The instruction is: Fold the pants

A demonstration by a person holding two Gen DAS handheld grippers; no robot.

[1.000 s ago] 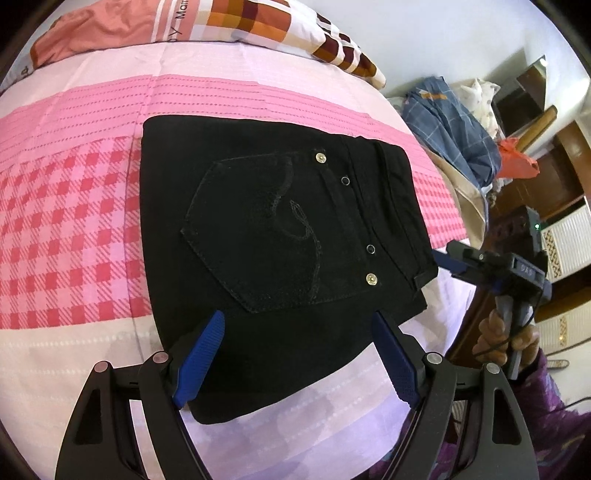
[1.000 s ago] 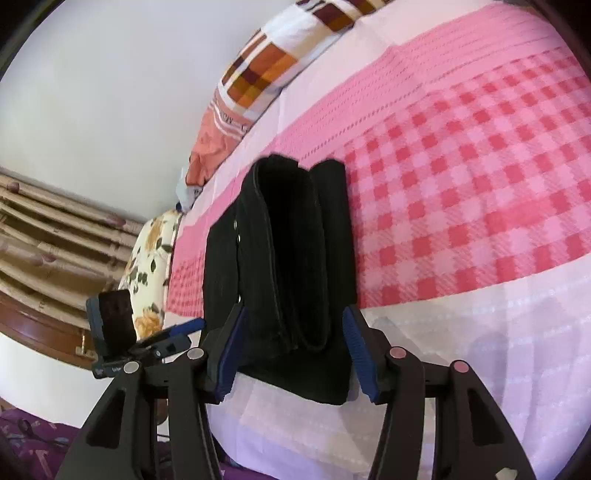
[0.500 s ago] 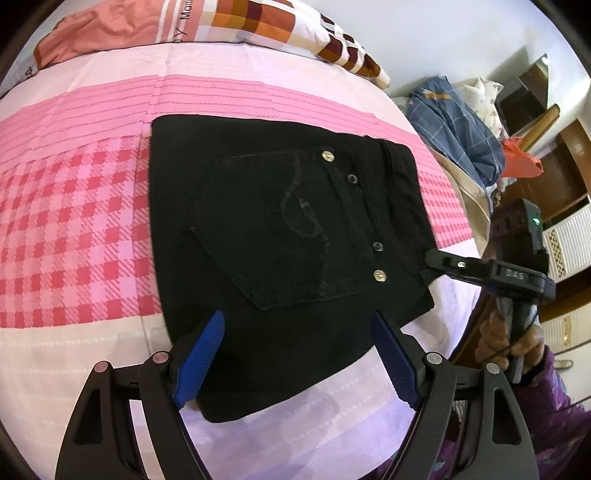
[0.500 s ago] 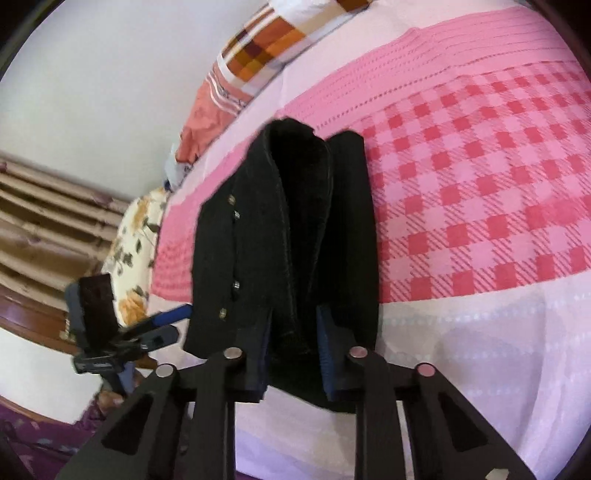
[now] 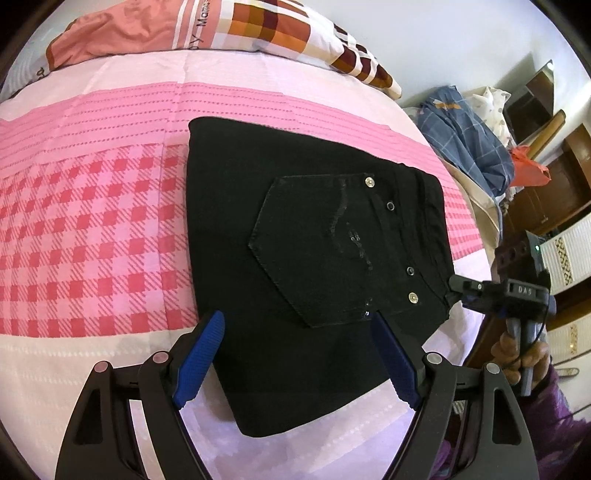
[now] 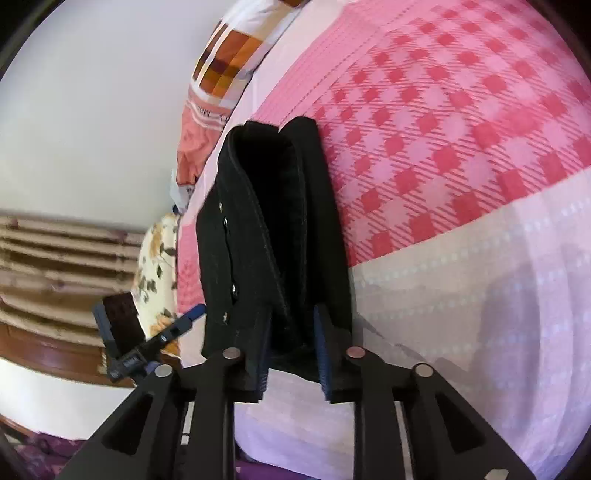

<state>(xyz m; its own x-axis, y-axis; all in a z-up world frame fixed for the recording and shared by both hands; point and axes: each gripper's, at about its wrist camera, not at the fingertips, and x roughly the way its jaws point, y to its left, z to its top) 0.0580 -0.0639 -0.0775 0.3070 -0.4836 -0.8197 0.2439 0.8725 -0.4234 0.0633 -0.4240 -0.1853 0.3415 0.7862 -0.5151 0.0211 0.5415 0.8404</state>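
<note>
The black pants (image 5: 295, 258) lie folded into a thick rectangle on the pink checked bedspread (image 5: 92, 240), back pocket and rivets facing up. My left gripper (image 5: 295, 354) is open, hovering over the near edge of the stack. My right gripper (image 6: 291, 347) is shut on the waistband-side edge of the pants (image 6: 280, 229); it also shows in the left wrist view (image 5: 458, 288) at the stack's right corner. The left gripper shows small in the right wrist view (image 6: 192, 314), to the left of the pants.
A patchwork pillow (image 5: 258, 29) lies at the bed's head. A pile of blue and white clothes (image 5: 469, 133) and wooden furniture (image 5: 546, 192) stand beyond the bed's right edge. A floral cushion (image 6: 155, 266) and a wooden headboard (image 6: 55, 258) lie left.
My right gripper has closed from wide open onto the edge of the folded pants. The left gripper has stayed open and shifted slightly left over the stack.
</note>
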